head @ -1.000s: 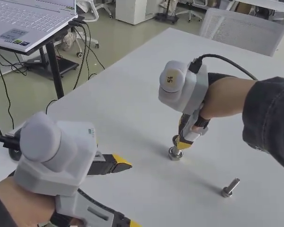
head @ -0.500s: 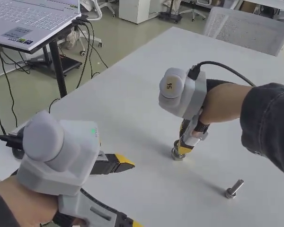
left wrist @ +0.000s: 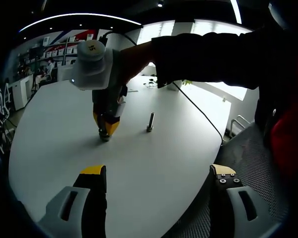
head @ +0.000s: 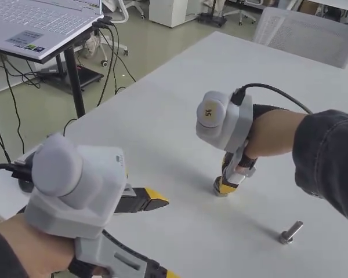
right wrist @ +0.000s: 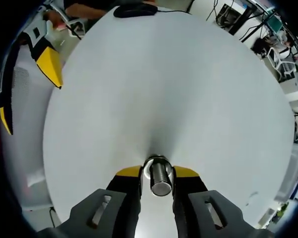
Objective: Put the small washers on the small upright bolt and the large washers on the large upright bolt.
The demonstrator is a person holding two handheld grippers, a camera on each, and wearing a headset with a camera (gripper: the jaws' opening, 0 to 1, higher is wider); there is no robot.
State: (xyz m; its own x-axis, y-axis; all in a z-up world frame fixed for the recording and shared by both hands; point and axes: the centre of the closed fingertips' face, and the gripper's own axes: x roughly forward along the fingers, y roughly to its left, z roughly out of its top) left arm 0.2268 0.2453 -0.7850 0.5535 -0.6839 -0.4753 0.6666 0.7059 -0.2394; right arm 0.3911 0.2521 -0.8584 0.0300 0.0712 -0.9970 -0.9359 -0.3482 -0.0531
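A large steel bolt (right wrist: 159, 179) stands upright on the white table (head: 162, 127), and my right gripper (head: 225, 186) comes straight down on it, shut with its yellow tips at the bolt's base. The left gripper view shows that gripper (left wrist: 105, 130) over the same bolt (left wrist: 105, 137). A smaller bolt (head: 291, 231) stands head-down to its right, also seen as a thin bolt (left wrist: 150, 122) from the left gripper. My left gripper (head: 162, 237) hovers near the table's front left corner, open and holding nothing, jaws wide (left wrist: 159, 171).
A laptop (head: 40, 23) sits on a side stand beyond the table's left edge, with cables hanging below. A mesh chair back (head: 307, 32) stands at the far side. A black cable (head: 272, 95) runs from the right gripper.
The right gripper has sunk a little lower around the large bolt, so its tips now cover the bolt's base. The left gripper has stayed in place.
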